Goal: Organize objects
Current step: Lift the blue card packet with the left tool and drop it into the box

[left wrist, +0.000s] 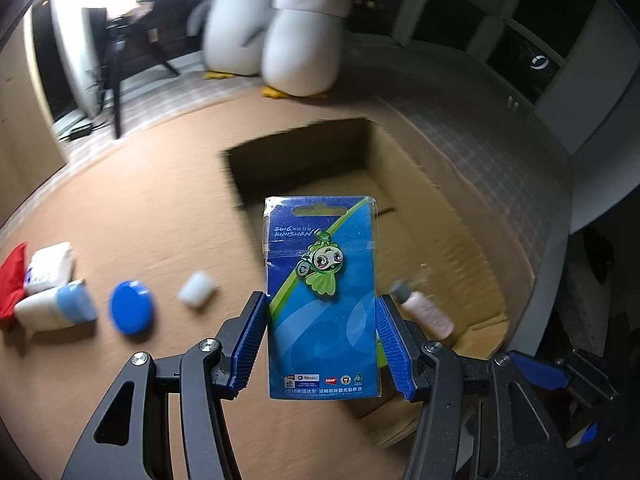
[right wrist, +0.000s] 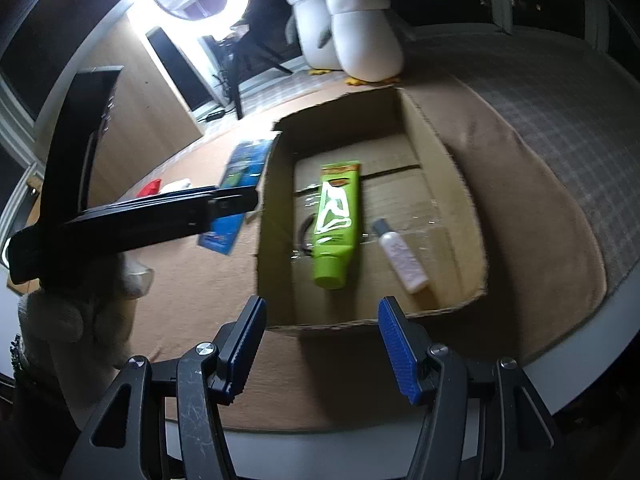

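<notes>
The green tube (right wrist: 335,224) and small bottle (right wrist: 400,256) lie in the box (right wrist: 440,148). The left hand-held gripper (left wrist: 322,340) pinches the pin card (left wrist: 322,292). The right hand-held gripper (right wrist: 320,344) is spread and empty. Perhaps five items (left wrist: 132,307) remain on the surface (left wrist: 160,208), far left.

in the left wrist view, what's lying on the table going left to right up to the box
red cloth → white pack → white and blue tube → blue lid → small white block → cardboard box

surface: brown table (left wrist: 140,208) | on it: cardboard box (right wrist: 448,152), blue lid (left wrist: 131,307), white tube (left wrist: 56,307), two penguin plushies (right wrist: 366,36)
</notes>
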Available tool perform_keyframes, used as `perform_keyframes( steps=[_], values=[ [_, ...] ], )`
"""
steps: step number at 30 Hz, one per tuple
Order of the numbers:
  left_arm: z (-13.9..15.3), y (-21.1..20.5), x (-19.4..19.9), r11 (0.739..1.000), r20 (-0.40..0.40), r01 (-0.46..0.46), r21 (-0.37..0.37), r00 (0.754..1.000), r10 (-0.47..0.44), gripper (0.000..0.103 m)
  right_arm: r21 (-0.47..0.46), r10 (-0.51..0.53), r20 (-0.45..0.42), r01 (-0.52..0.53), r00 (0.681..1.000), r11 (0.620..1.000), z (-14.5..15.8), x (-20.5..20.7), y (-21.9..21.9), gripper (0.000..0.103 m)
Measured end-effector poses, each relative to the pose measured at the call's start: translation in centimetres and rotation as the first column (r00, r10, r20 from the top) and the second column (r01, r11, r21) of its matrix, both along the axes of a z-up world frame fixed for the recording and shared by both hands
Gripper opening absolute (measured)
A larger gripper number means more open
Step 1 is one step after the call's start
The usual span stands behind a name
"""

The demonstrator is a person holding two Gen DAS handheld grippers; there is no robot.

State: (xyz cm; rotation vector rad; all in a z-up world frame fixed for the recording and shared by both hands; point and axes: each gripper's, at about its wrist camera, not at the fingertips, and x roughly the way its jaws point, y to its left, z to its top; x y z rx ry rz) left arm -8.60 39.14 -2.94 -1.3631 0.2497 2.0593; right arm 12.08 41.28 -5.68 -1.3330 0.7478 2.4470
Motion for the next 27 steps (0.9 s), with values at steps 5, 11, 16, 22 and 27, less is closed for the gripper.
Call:
perform_keyframes(
  steps=[5, 11, 16, 22, 27],
  values=[
    [-0.4, 2.2, 0.4, 0.999, 0.038, 0.033, 0.013, 0.999, -0.034, 0.06, -0.001, -0.019, 0.008, 0.019, 1.0, 1.0, -0.2, 0.8, 1.2, 0.055],
    [0.1, -0.1, -0.4, 1.0, 0.021, -0.016, 0.017, 1.0, 0.016, 0.062, -0.008, -0.011, 0.007, 0.011, 1.0, 1.0, -0.2, 0.4, 1.3, 0.055],
    [0.5, -5.8, -2.4, 0.994, -0.003, -0.114, 0.007, 0.994, 0.114, 0.062, -0.015, 0.017, 0.005, -0.017, 1.0, 1.0, -0.1, -0.8, 0.0, 0.055],
    [-0.4, -14.2, -5.7, 0.96, -0.011, -0.277, -0.038, 0.961, 0.277, 0.062, -0.024, 0.066, 0.0, -0.066, 0.998, 0.998, 0.0, -3.2, -2.6, 0.054],
    [-1.7, -21.2, -8.7, 0.918, -0.001, -0.388, -0.087, 0.921, 0.389, 0.062, -0.036, 0.105, -0.002, -0.105, 0.994, 0.994, 0.0, -5.3, -4.9, 0.054]
  ],
)
